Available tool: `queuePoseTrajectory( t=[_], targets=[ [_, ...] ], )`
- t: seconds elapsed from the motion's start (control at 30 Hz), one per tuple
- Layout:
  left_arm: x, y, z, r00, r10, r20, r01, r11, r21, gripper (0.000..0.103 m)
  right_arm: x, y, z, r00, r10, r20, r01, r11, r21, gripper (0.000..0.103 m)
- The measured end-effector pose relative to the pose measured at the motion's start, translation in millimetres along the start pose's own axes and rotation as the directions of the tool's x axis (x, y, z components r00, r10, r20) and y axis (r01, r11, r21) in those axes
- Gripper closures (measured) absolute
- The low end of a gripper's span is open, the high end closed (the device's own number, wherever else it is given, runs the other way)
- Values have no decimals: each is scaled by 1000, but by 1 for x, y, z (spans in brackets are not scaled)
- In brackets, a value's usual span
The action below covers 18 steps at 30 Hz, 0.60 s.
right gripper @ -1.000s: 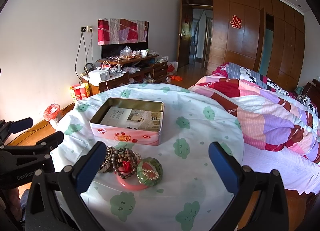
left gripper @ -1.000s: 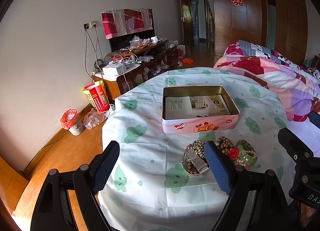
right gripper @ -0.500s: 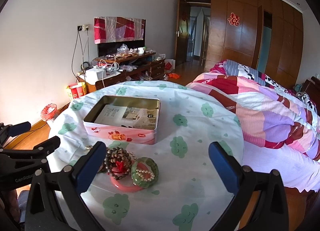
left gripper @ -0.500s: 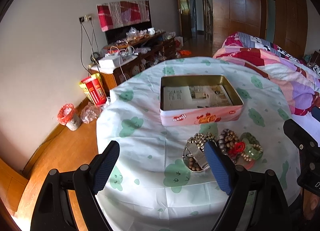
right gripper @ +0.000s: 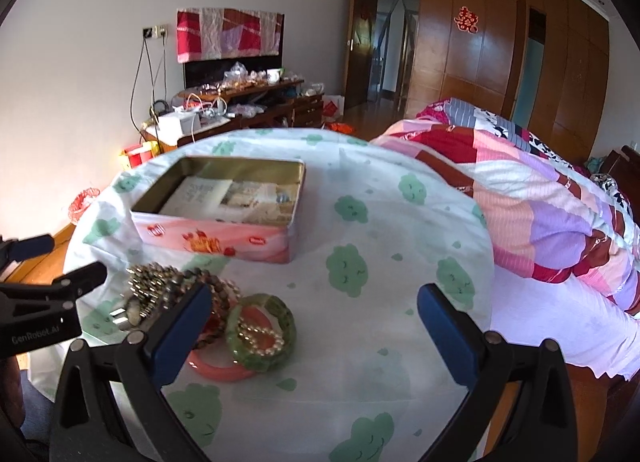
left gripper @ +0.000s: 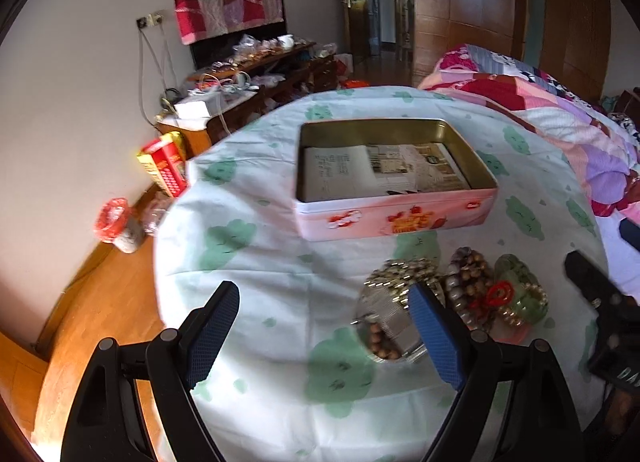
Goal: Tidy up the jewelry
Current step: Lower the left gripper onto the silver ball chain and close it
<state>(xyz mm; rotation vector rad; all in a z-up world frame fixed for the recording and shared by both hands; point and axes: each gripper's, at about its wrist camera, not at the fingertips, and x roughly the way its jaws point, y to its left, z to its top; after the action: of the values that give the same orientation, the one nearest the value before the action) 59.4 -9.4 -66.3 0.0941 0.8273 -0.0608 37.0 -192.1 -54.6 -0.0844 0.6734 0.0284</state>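
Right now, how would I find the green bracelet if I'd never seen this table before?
Start at the round table under the white cloth with green cloud prints, then find the open pink rectangular tin. In front of it lies a heap of bracelets; the translucent green bangle is at its right end, resting on a plain pink ring. It alone has pearl beads in its middle.
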Motion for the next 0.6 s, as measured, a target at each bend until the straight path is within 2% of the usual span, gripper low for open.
queuePoseTrajectory(
  t=[0.13,0.2,0.27,0.33,0.5,0.6],
  targets=[
    [14,-14,2,1000,-23,-7,23,999,43,17,13,-2,-5,1000,-2,-11,2,1000,-2,0],
    [22,-19,2,999,-33,-17,33,998,53,21,18,-4,-7,1000,1,-15,-1,1000,-4,0],
    [31,-21,1,997,-71,-37,73,996,53,49,23,-4,-8,1000,1,-22,-1,1000,-3,0],
    [37,-21,0,990,-127,-61,130,991,42,66,24,-4,-10,1000,8,-28,-8,1000,-3,0],
    [32,-18,0,981,-191,-35,192,981,18,78,29,-2,-11,999,13,-36,-13,1000,-4,0],
    [27,-17,3,978,-210,-11,211,977,14,80,32,-1,-11,999,18,-43,-18,1000,0,0]
  ],
)
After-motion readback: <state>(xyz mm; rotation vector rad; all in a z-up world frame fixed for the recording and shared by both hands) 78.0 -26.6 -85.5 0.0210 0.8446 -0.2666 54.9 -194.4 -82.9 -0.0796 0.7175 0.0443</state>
